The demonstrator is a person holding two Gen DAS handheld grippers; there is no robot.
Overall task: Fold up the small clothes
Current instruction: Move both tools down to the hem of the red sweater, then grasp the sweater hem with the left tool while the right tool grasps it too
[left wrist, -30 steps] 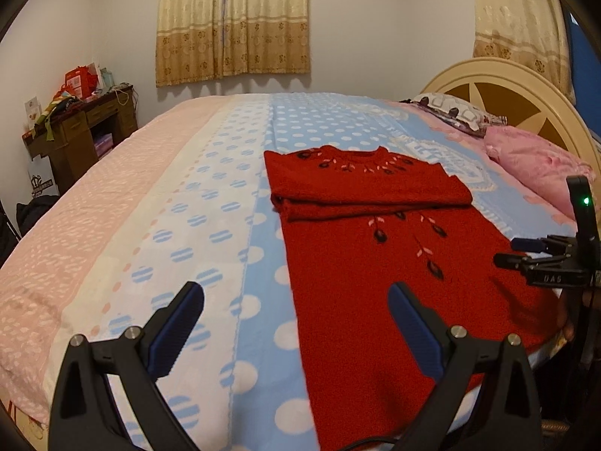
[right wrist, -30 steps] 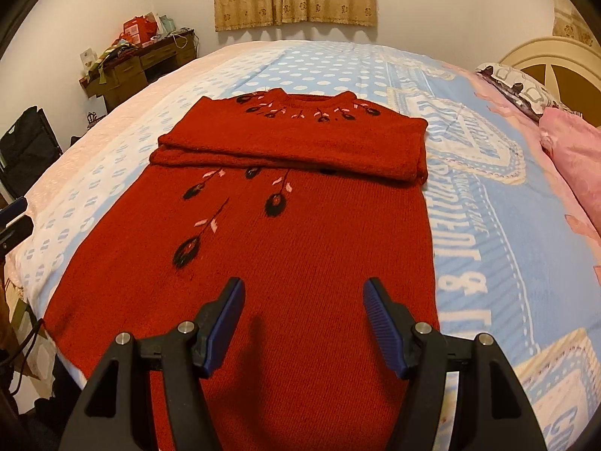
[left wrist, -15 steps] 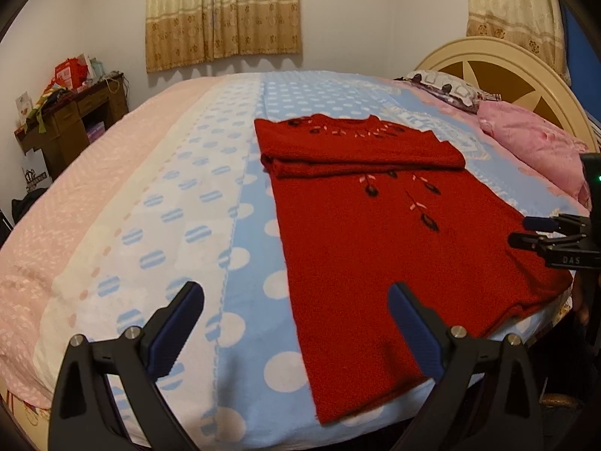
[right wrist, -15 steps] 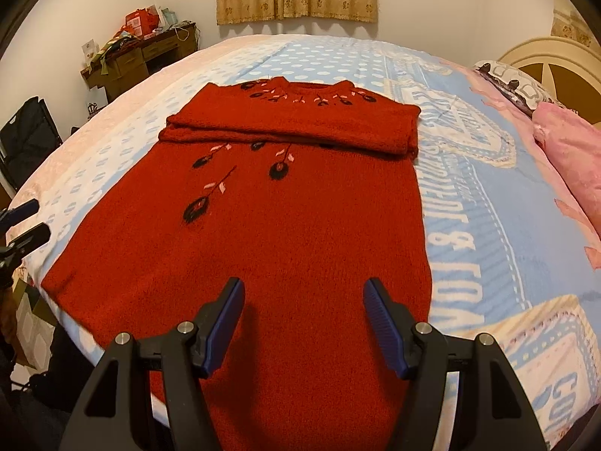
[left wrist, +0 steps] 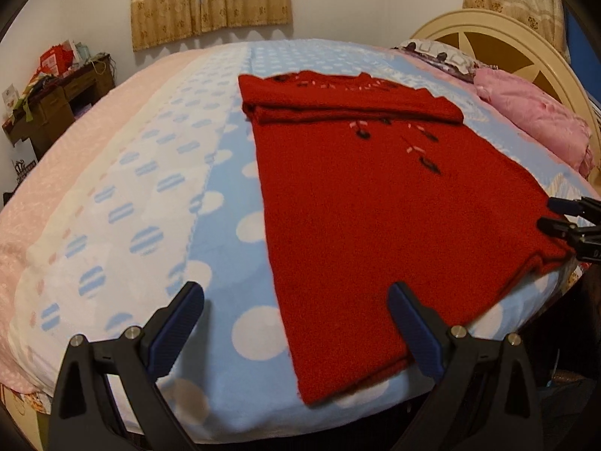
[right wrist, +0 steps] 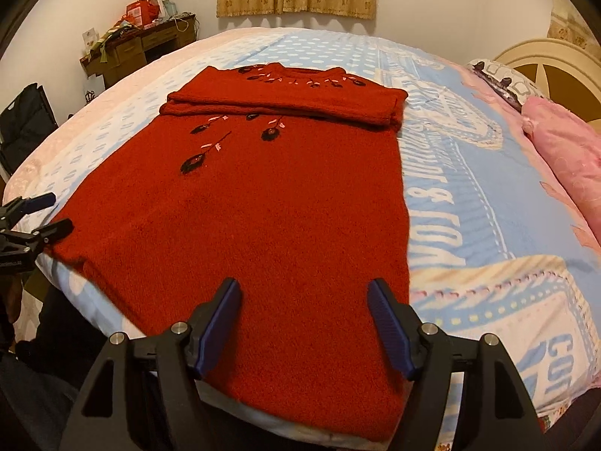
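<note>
A red knitted sweater (left wrist: 360,203) with black and pink flower embroidery lies flat on the bed, its sleeves folded across the chest near the collar. It also shows in the right wrist view (right wrist: 263,206). Its hem hangs at the near bed edge. My left gripper (left wrist: 296,319) is open and empty, above the bed edge by the sweater's left hem corner. My right gripper (right wrist: 304,312) is open and empty, above the hem's right part. Each gripper shows at the side of the other's view: the right one (left wrist: 559,214), the left one (right wrist: 41,214).
The bed (left wrist: 124,195) has a blue, white and pink dotted blanket. Pink pillows (left wrist: 533,120) and a cream headboard (left wrist: 488,30) are at the right. A cluttered wooden desk (right wrist: 139,41) stands by the far left wall. A dark bag (right wrist: 22,124) is on the floor.
Both grippers have pulled back toward the near bed edge and the sweater's hem. The sweater has not moved. Both grippers stay open.
</note>
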